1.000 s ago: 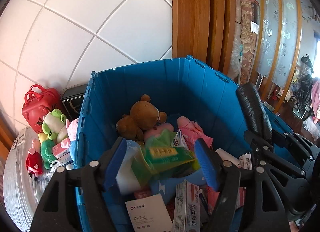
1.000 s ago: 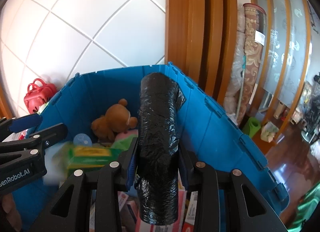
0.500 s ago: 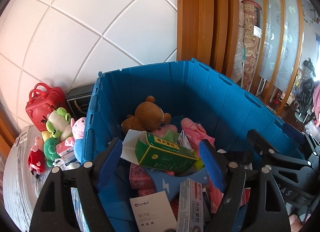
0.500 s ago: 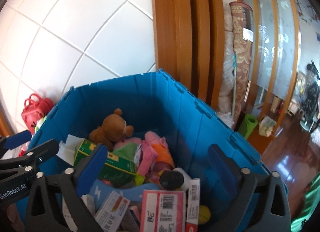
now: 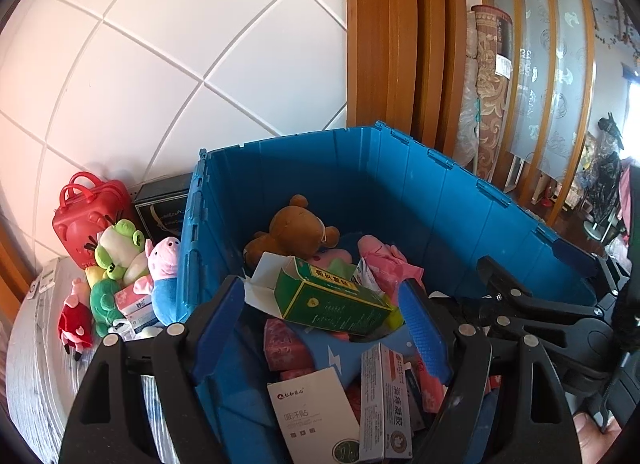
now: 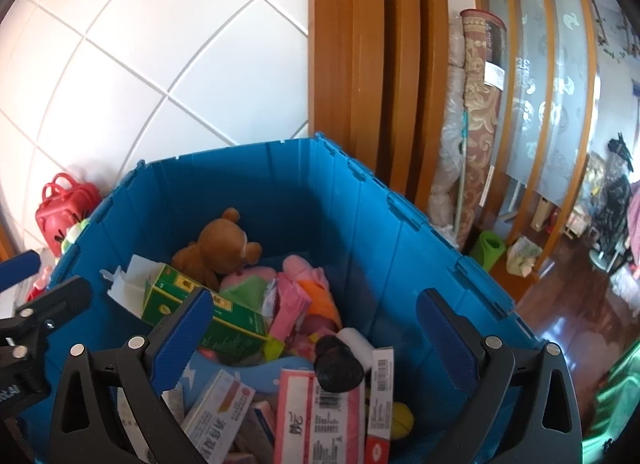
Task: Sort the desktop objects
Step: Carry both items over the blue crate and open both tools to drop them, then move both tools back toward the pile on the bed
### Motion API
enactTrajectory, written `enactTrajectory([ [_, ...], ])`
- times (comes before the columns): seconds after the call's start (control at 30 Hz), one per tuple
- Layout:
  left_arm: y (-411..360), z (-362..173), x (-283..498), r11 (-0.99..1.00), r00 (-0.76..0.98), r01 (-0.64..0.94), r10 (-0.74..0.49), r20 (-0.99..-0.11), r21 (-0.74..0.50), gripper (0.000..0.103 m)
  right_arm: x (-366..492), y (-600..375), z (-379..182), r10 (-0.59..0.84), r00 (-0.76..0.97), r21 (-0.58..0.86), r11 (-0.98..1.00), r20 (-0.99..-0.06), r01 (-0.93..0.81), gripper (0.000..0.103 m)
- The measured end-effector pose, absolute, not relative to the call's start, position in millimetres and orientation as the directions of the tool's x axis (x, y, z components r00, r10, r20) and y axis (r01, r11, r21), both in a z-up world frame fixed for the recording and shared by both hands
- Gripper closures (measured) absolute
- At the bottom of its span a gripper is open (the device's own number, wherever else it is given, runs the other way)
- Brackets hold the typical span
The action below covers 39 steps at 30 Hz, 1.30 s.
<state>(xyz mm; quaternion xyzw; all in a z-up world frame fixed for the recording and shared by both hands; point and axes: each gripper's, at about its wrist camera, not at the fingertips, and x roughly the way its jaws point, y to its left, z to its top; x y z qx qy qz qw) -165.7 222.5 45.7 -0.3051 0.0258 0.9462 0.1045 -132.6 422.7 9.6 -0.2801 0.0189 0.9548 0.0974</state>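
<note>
1. Both held over the blue crate [image 5: 452, 200]: left gripper [image 5: 324, 312] spread wide and holding nothing, right gripper [image 6: 320, 324] spread wide and holding nothing
2. Crate walls rising at the centre of both views, far rim against the white tiled wall [image 5: 168, 64], right rim beside the wooden door frame [image 6: 352, 48]
3. Open room only in the crate's far right corner, bare blue floor and wall there
4. Green box [image 5: 332, 296] lying tilted on the pile, flap open, mid-frame between the left fingers
5. Black roll [image 6: 338, 364] lying among cartons at lower centre of the right view
6. Brown teddy bear [image 5: 296, 232] against the far wall
7. Outside, at mid-left: red case [image 5: 86, 216], plush toys [image 5: 120, 260] touching the crate
</note>
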Motion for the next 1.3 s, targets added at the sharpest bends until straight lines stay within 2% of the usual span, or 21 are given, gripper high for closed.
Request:
enactTrajectory([
  [0.13, 207.0, 48.4, -159.2, -0.974, -0.796, -0.218, 0.214, -0.566, -0.062, 0.024, -120.6, 414.6, 12.6, 0.214, -0.822, -0.058, -0.975, -0.527, -0.216, 0.0],
  [0.4, 185.6, 56.3, -139.3, -0.964, -0.825, -0.264, 0.241, -0.51, -0.03, 0.024, -101.2, 399.8, 20.7, 0.249, -0.818, -0.06, -0.965, -0.518, -0.255, 0.0],
  [0.6, 136.1, 56.5, -124.6, -0.955, -0.832, -0.291, 0.286, -0.476, -0.064, 0.024, -79.8, 358.6, 40.7, 0.214, -0.866, -0.037, -0.975, -0.453, -0.221, 0.0],
  [0.73, 87.4, 50.9, -120.9, -0.963, -0.844, -0.262, 0.26, -0.469, -0.062, 0.024, -71.2, 312.7, 51.1, 0.173, -0.897, -0.036, -0.984, -0.407, -0.173, 0.0],
  [1.03, -39.5, 17.1, -127.8, -0.991, -0.853, -0.128, 0.133, -0.505, -0.044, 0.024, -80.6, 201.9, 54.5, 0.031, -0.941, 0.019, -0.999, -0.337, -0.04, 0.0],
  [1.3, -122.4, -33.1, -138.0, -0.998, -0.805, -0.057, 0.067, -0.59, -0.035, 0.024, -98.6, 108.3, 22.6, -0.087, -0.929, 0.036, -0.996, -0.36, 0.079, 0.0],
])
